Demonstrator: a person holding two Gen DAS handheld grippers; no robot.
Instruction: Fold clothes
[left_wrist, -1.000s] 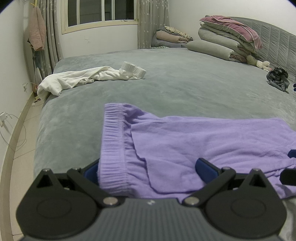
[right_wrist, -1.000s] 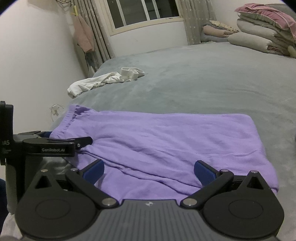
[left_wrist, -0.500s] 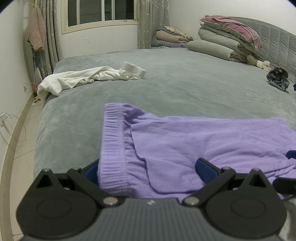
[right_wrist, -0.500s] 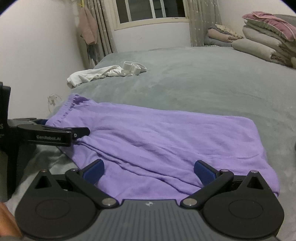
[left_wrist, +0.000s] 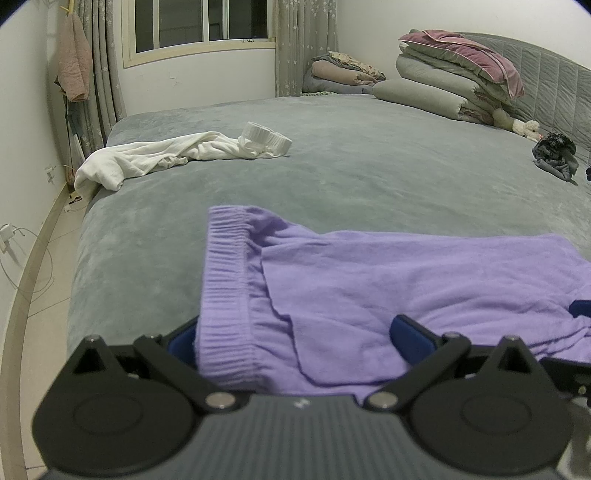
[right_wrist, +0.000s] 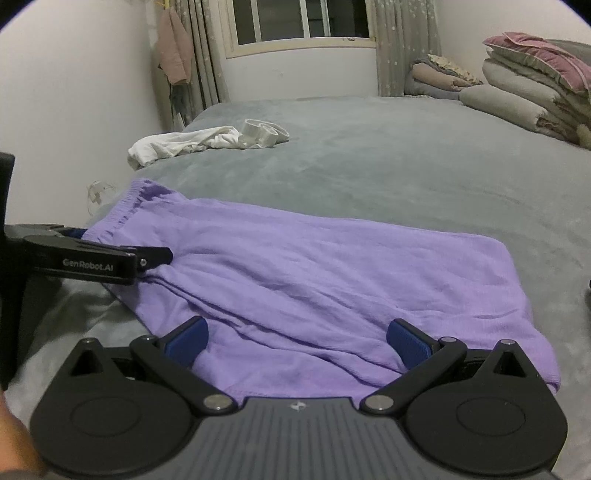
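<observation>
Purple trousers (left_wrist: 388, 288) (right_wrist: 332, 269) lie folded lengthwise on the grey bed, ribbed waistband (left_wrist: 225, 295) to the left. My left gripper (left_wrist: 295, 339) is open at the near waistband corner, the cloth lying between its blue pads (left_wrist: 410, 334). In the right wrist view the left gripper (right_wrist: 110, 262) shows from the side at the waistband. My right gripper (right_wrist: 295, 341) is open over the near edge of the trouser legs, purple cloth between its fingers. A white garment (left_wrist: 170, 155) (right_wrist: 199, 142) lies crumpled at the far left of the bed.
The grey bed cover (left_wrist: 369, 166) stretches far behind the trousers. Folded quilts and pillows (left_wrist: 450, 81) are stacked by the headboard at the right. A dark small garment (left_wrist: 554, 155) lies at the right. The bed's left edge (left_wrist: 79, 258) drops to the floor.
The right gripper has shifted right along the trousers and turned a little left; the left gripper now sits farther off in its view. The left gripper and the trousers have stayed still.
</observation>
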